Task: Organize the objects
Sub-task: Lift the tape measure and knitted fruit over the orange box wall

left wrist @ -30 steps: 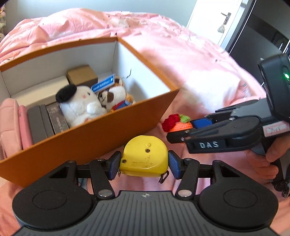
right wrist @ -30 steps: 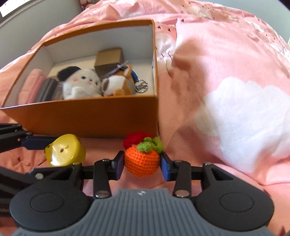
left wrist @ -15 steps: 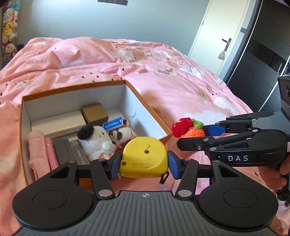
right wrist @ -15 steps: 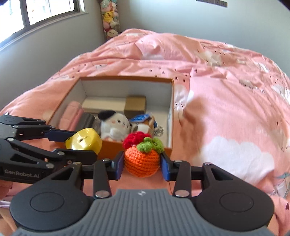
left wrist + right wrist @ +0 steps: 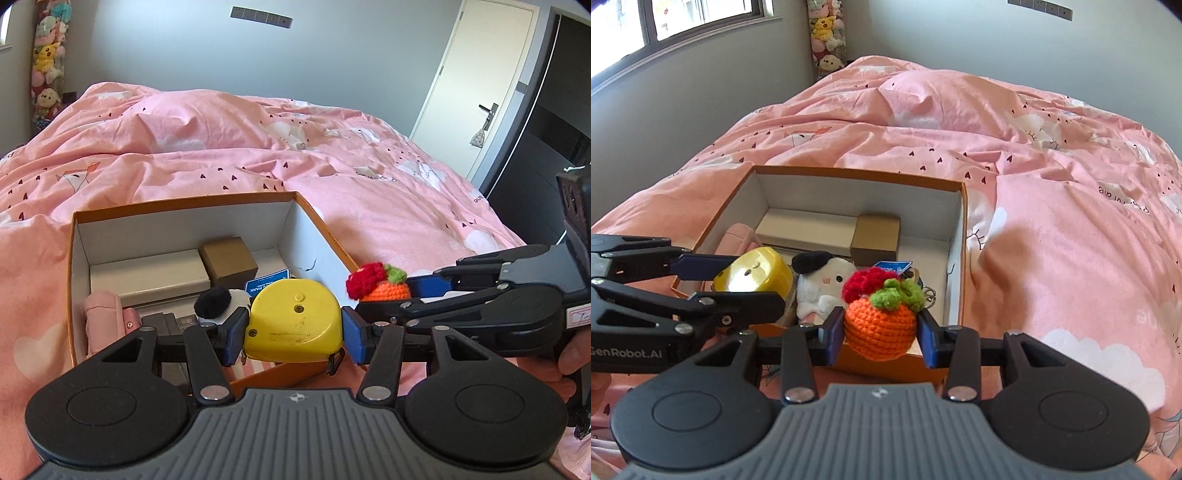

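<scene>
My left gripper [image 5: 293,332] is shut on a yellow tape measure [image 5: 293,325], held above the near edge of the orange box [image 5: 184,202]. My right gripper [image 5: 881,330] is shut on an orange crocheted fruit [image 5: 881,325] with a red and green top, held above the box's near right corner [image 5: 955,295]. In the right wrist view the tape measure [image 5: 753,275] and left gripper show at left. In the left wrist view the fruit [image 5: 380,284] shows at right. The box [image 5: 857,173] holds a white plush [image 5: 823,284], a brown carton [image 5: 877,240] and a white carton [image 5: 809,230].
The box sits on a bed with a pink duvet [image 5: 221,147]. Pink pouches [image 5: 103,321] and dark flat items lie at the box's left side. A white door [image 5: 487,85] and a dark wardrobe stand at the right. Stacked plush toys [image 5: 827,33] fill the far corner.
Both grippers have risen with their objects and now look down over the box from higher up. The tape measure and the fruit stay clamped.
</scene>
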### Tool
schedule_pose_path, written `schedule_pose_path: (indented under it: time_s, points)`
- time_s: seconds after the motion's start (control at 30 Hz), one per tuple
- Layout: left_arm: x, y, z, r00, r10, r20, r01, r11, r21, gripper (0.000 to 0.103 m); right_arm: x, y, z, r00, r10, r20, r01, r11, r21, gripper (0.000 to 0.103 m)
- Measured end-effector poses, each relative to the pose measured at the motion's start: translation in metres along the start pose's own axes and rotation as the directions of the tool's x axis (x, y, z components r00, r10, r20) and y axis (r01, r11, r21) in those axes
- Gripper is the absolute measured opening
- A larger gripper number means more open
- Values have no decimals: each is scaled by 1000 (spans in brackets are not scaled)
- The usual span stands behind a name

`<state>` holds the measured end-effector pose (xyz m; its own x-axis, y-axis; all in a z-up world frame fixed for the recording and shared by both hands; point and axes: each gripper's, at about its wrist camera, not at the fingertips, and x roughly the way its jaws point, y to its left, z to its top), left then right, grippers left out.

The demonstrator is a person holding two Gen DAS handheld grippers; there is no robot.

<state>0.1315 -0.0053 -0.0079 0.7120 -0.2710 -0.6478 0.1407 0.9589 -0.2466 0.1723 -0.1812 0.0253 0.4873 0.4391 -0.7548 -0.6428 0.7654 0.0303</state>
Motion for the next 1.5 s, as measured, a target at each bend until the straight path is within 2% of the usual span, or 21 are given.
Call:
schedule_pose_path:
  time_s: [0.27, 0.57, 0.8, 1.23, 1.37, 1.43, 1.5]
  points:
    - [12, 13, 1, 1000, -2, -9, 1, 1000, -28, 61, 29, -7, -4, 996, -60, -70, 62, 998, 18, 44]
    - [22, 23, 6, 1000, 1, -19, -2, 999, -50, 61, 38, -11, 0, 993, -88, -85, 88, 996, 3, 44]
    - [28, 26, 9, 999, 3, -34, -4, 999, -46, 61, 49, -16, 2, 990, -93, -106, 93, 996, -6, 44]
    - [44, 24, 21, 997, -9, -79, 10, 1000, 3, 61, 51, -20, 5, 991, -57, -121, 53, 998, -37, 46]
    - [49, 20, 25, 995, -15, -96, 18, 999, 34, 61, 48, -23, 7, 992, -60, -108, 55, 997, -47, 43]
    - [52, 18, 27, 994, -18, -104, 23, 999, 47, 61, 46, -26, 9, 993, -63, -99, 58, 997, -52, 31]
    - [56, 15, 29, 993, -20, -118, 28, 998, 63, 61, 46, -29, 12, 993, -29, -113, 23, 998, -51, 26]
